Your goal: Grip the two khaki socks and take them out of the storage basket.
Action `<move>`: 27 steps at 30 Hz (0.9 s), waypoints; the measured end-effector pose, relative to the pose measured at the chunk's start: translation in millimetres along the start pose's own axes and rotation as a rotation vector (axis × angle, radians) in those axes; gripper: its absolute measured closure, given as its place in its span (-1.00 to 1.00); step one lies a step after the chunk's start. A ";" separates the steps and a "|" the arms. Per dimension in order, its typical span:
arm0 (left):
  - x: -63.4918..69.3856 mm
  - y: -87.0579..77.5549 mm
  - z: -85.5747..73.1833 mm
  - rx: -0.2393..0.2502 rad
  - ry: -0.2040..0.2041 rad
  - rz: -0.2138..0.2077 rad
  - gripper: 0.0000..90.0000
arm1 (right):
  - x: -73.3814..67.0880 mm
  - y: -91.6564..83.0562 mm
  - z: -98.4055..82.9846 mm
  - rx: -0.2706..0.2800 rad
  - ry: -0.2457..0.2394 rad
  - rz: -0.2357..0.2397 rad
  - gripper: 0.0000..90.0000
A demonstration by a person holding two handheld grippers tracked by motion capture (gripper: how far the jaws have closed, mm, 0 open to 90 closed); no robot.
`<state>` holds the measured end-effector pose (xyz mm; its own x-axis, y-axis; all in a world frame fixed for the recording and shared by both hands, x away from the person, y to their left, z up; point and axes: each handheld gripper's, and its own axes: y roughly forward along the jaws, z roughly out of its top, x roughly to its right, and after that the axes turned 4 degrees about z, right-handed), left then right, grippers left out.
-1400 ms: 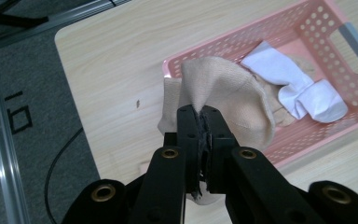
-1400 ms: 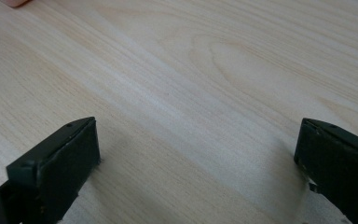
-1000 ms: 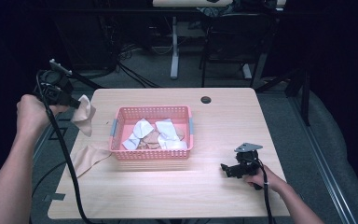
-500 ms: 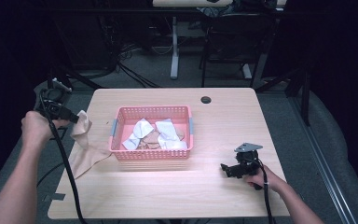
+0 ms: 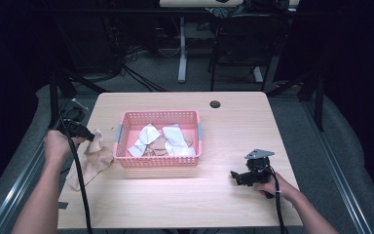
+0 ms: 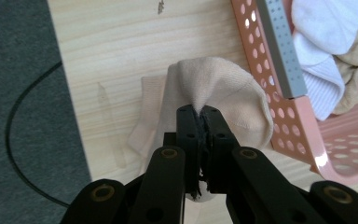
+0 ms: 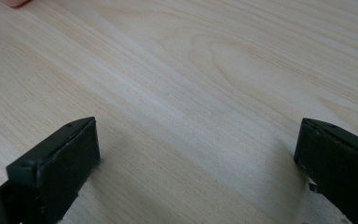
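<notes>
A beige sock [image 5: 91, 160] lies partly on the table left of the pink basket [image 5: 158, 165], its upper end pinched by my left gripper [image 5: 96, 135]. In the left gripper view the jaws are pressed together on a fold of the beige sock [image 6: 219, 88], right beside the pink basket's wall [image 6: 284, 116]. The basket holds white socks [image 5: 175, 139] and beige ones. My right gripper [image 5: 234, 175] rests low on the table at the front right, and its fingertips [image 7: 65, 158] stand wide apart over bare wood with nothing between them.
The wooden table [image 5: 233, 122] has a round cable hole [image 5: 215, 104] at the back. A black cable [image 5: 80, 185] trails from the left gripper over the table's left edge. Grey floor and a metal rail [image 5: 19, 185] lie to the left. Open tabletop lies right of the basket.
My left gripper has come down with the beige sock, from above the table's left edge to just over the tabletop; the sock now drapes onto the wood. The right gripper has stayed put.
</notes>
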<state>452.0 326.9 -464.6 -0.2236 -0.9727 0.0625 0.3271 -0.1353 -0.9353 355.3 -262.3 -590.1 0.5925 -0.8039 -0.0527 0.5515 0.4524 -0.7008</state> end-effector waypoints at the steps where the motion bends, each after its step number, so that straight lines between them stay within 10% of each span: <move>1: -1.3 6.3 -0.9 -0.007 -0.016 -0.009 0.92 | 0.0 0.0 0.0 0.000 0.000 0.000 -1.00; 10: -6.0 47.1 -7.6 -0.054 -0.088 -0.048 0.74 | 0.0 -0.1 0.0 0.000 0.000 0.000 -1.00; 16: -7.2 32.2 -12.8 0.001 -0.102 0.019 -0.34 | 0.1 0.0 0.0 0.000 -0.001 0.001 -1.00; 27: -8.2 4.9 -57.4 0.057 -0.076 0.043 -1.00 | -0.3 -0.2 0.0 -0.001 0.002 -0.002 -1.00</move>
<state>402.8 345.1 -489.7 -0.1385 -0.9890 0.0510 0.3868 -0.1015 -0.9166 355.1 -262.2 -590.0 0.5903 -0.8055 -0.0529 0.5523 0.4508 -0.7013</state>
